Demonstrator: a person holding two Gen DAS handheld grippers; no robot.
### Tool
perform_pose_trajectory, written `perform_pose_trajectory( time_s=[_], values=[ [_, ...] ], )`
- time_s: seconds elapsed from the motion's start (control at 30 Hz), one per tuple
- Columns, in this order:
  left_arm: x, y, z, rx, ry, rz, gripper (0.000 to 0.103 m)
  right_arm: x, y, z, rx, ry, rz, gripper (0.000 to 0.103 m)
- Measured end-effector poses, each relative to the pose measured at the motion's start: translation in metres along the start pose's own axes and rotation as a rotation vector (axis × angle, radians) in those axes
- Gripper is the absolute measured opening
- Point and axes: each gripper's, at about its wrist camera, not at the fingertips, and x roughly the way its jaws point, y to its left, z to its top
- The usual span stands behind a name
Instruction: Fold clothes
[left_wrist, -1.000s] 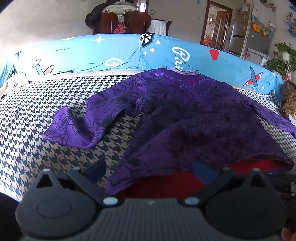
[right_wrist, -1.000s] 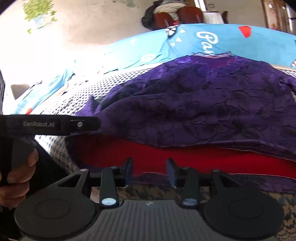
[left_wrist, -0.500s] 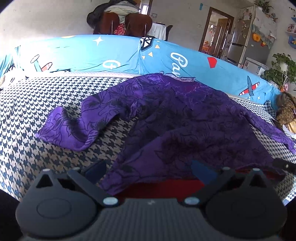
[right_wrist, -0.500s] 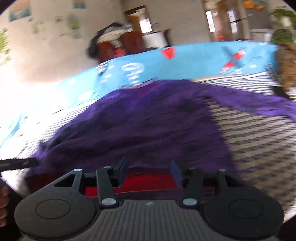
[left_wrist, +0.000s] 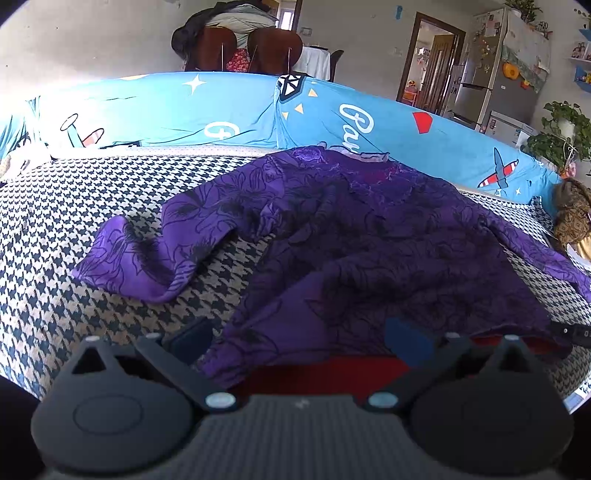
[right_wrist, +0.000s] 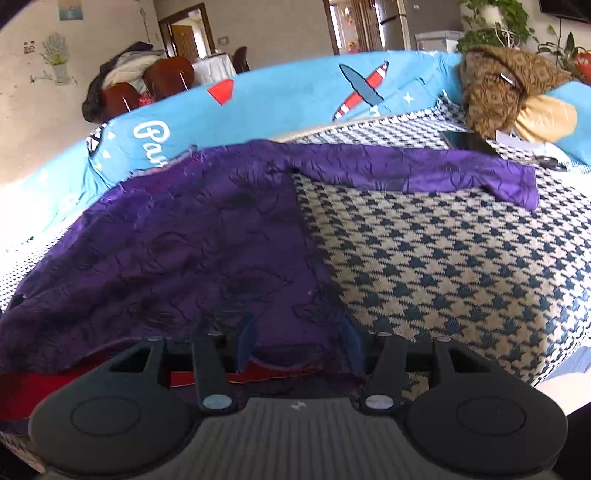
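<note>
One purple garment (left_wrist: 369, 251) lies collar toward the blue backrest (left_wrist: 184, 107), sleeves spread sideways.

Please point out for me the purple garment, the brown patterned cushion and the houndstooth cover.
purple garment (left_wrist: 369, 236): left wrist view, middle of its body.
brown patterned cushion (right_wrist: 495, 92): right wrist view, its front face.
houndstooth cover (right_wrist: 461, 266): right wrist view, bare part right of the garment.

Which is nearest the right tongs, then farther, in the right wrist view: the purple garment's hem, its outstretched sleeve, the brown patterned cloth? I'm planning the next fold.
1. Hem, right at the right tongs.
2. Outstretched sleeve, farther back, to the right.
3. Brown patterned cloth, farthest, in the right back corner.
</note>
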Motion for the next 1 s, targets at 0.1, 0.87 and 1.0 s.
perform_pose_trajectory(
  time_s=[0.1,0.87,1.0],
  values=[
    [0.0,0.0,0.0,0.001,-0.001,0.002,0.103,0.012,0.0,-0.003,0.006,0.022,-0.016,0.037],
    [0.006,0.008,0.001,-0.026,0.027,0.06,0.103,-0.018,-0.042,0.006,0.201,-0.176,-0.335,0.005],
    [0.005,0.01,0.0,-0.024,0.031,0.065,0.103,-0.021,-0.032,0.003,0.166,-0.168,-0.23,0.027]
  ],
)
